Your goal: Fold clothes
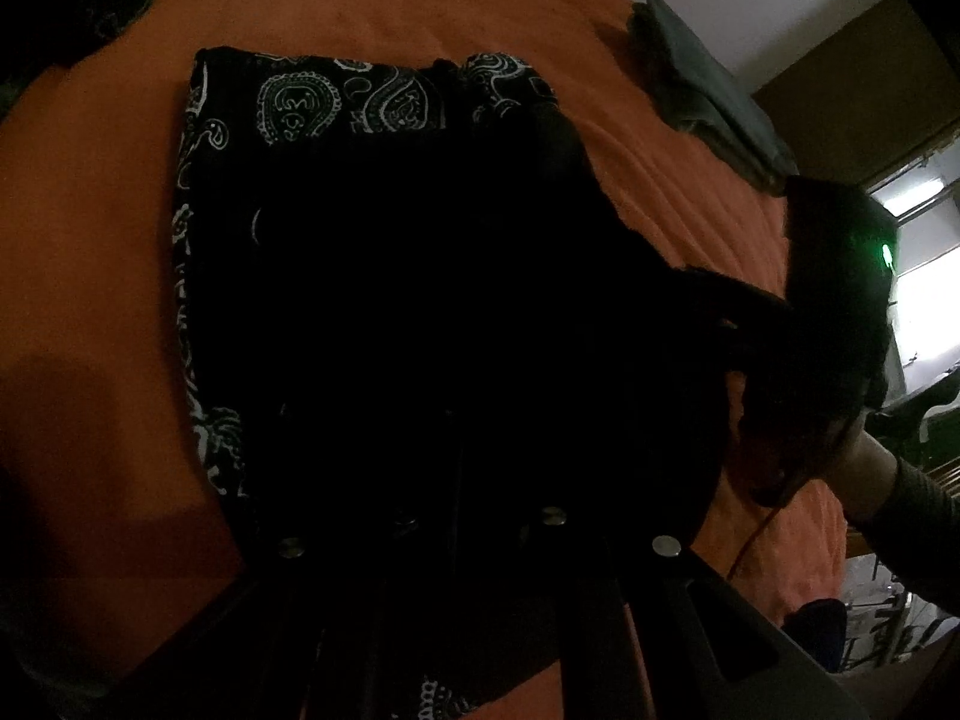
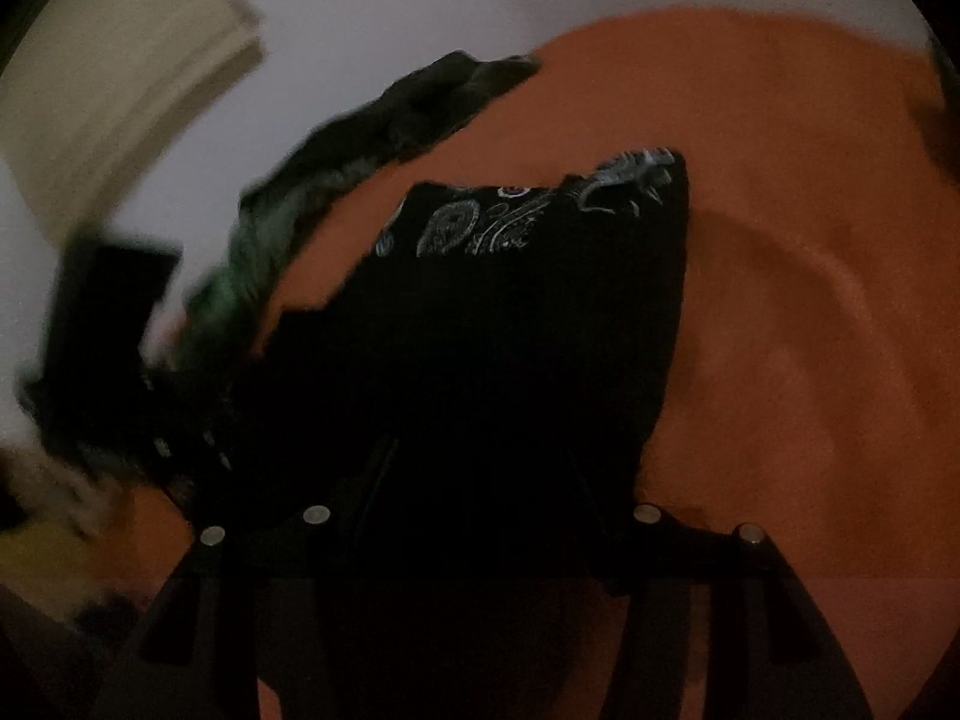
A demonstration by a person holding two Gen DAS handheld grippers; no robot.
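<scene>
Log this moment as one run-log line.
stage: folding | item: black paisley garment on orange bedspread | left fingers: shut, hidden in dark cloth | right fingers: state unclear | folded grey cloth aside

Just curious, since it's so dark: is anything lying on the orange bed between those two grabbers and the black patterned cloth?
Nothing visible. The black patterned cloth lies right under both tools on the orange bedcover. The folded grey garment sits off to the side, apart.

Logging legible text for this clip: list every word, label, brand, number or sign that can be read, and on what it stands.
None: no readable text in either view.
The black garment on the orange bedspread bears only a white paisley pattern, no lettering.
The folded grey cloth is plain.
The green light on the other gripper is a plain dot, no sign.
</scene>
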